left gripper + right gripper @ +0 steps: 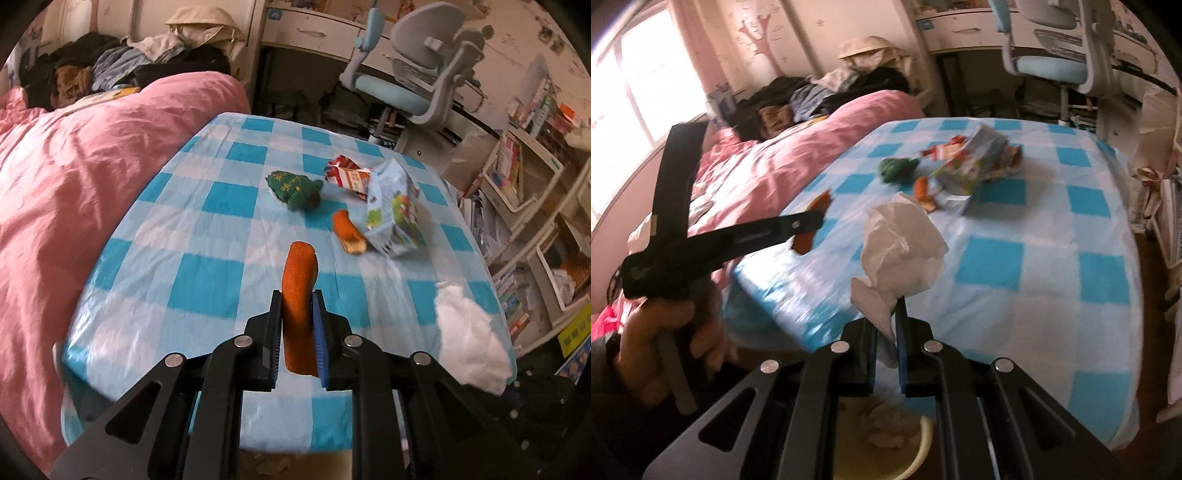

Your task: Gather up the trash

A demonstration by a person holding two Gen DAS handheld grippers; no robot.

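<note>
Nearest to me, low in the left wrist view, my left hand-held gripper (297, 314) is pinching an orange wrapper (300, 295), which stands up between the blue pads above the near edge of the tabletop (207, 266) with its blue-and-white checked cloth. In the right wrist view, my right hand-held gripper (886, 325) is clamped on a crumpled white tissue (901, 251) that balloons above the fingers. Below that gripper, at the bottom of the frame, I see the rim of a pale yellow bin (919, 446) with white scraps inside. At the left of that frame my left hand (665, 339) grips its tool.

Farther up the tabletop, right of centre in the left view, lie a small orange packet (347, 230) touching a light blue carton (393, 208), a green wrapper (295, 188) just left of them, and a red-and-white wrapper (345, 173) behind the carton.

Beyond, a pink duvet (74, 184) fills the left, and an office chair (421, 70) stands at upper right.
</note>
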